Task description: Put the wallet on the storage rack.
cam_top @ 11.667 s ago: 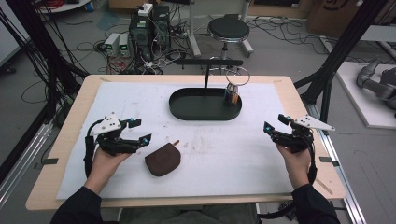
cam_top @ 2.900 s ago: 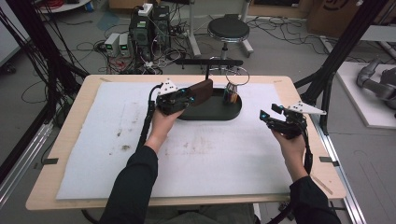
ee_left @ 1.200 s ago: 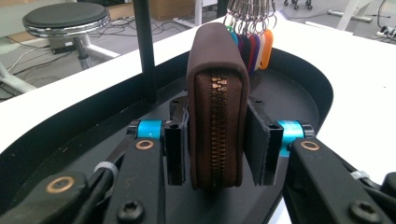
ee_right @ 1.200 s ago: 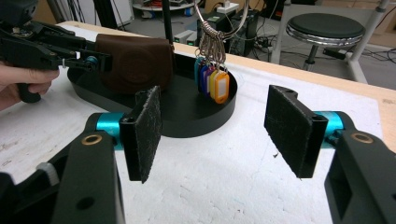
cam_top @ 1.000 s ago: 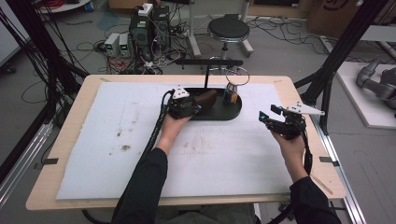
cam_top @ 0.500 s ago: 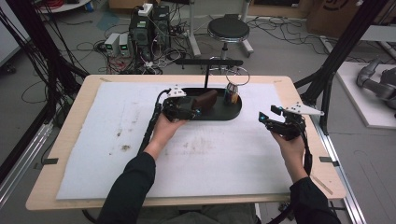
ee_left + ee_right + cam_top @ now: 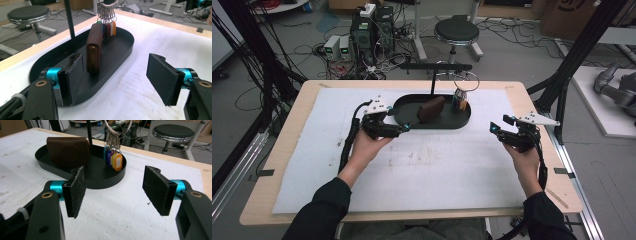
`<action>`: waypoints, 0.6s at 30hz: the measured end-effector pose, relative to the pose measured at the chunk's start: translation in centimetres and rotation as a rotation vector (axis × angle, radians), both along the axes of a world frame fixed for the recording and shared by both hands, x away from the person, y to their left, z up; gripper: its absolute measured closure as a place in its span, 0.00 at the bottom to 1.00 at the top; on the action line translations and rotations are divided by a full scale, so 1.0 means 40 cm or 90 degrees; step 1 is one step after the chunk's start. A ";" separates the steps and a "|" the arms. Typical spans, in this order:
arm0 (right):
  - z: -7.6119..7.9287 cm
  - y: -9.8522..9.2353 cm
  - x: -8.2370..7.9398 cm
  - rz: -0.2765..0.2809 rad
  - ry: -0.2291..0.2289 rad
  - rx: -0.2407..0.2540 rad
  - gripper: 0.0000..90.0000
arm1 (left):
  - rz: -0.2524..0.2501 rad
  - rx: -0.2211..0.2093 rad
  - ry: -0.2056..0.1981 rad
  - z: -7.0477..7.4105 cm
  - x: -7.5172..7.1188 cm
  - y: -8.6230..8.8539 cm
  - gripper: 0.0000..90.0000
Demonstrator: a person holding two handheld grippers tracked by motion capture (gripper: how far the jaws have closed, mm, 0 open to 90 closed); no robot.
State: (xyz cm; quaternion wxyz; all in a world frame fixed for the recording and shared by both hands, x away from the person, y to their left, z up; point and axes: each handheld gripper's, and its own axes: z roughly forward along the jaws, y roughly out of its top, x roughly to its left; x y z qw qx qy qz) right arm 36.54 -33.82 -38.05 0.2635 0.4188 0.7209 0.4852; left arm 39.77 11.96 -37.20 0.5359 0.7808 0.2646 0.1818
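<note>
**A:** Start closest to the person. What are the hands doing?

**B:** Both sleeved forearms come in from six o'clock over the white foam mat (image 7: 422,165) that covers the pale wooden bench (image 7: 287,150). The left tongs (image 7: 404,128) hover at about ten o'clock of the mat's middle, just off the near left rim of the shallow black oval metal tray (image 7: 462,122). Their pads stand wide apart and have just been opening, with nothing between them (the left gripper view shows bare mat and the tray's rim in the gap).

**A:** And the other pair?

**B:** The right tongs (image 7: 501,126) sit at three o'clock, well clear of the tray's right end, pads likewise apart and gripping nothing.

**A:** Where is the wallet?

**B:** The brown leather wallet (image 7: 430,109) stands on its edge inside the tray, near the middle, touched by neither tool. In the left gripper view it shows end-on (image 7: 94,51), upright, beyond the left pad.

**A:** Anything past it?

**B:** At two o'clock of the wallet hangs a steel ring of coloured plastic key tags (image 7: 459,100), dangling from the black T-shaped stand (image 7: 433,75) that rises from the tray's far side. Beyond the bench, at twelve o'clock, a round black stool (image 7: 457,32) stands on the floor among cables.
</note>
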 end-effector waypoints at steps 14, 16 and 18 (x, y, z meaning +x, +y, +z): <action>-0.005 0.010 -0.005 0.016 0.001 -0.001 0.38 | 0.024 0.055 -0.050 -0.001 -0.139 0.167 0.29; -0.006 0.009 -0.006 0.017 0.000 -0.002 0.38 | 0.028 0.055 -0.054 -0.005 -0.144 0.177 0.28; -0.009 0.008 -0.010 0.018 0.004 -0.004 0.37 | 0.037 0.059 -0.066 -0.022 -0.156 0.203 0.28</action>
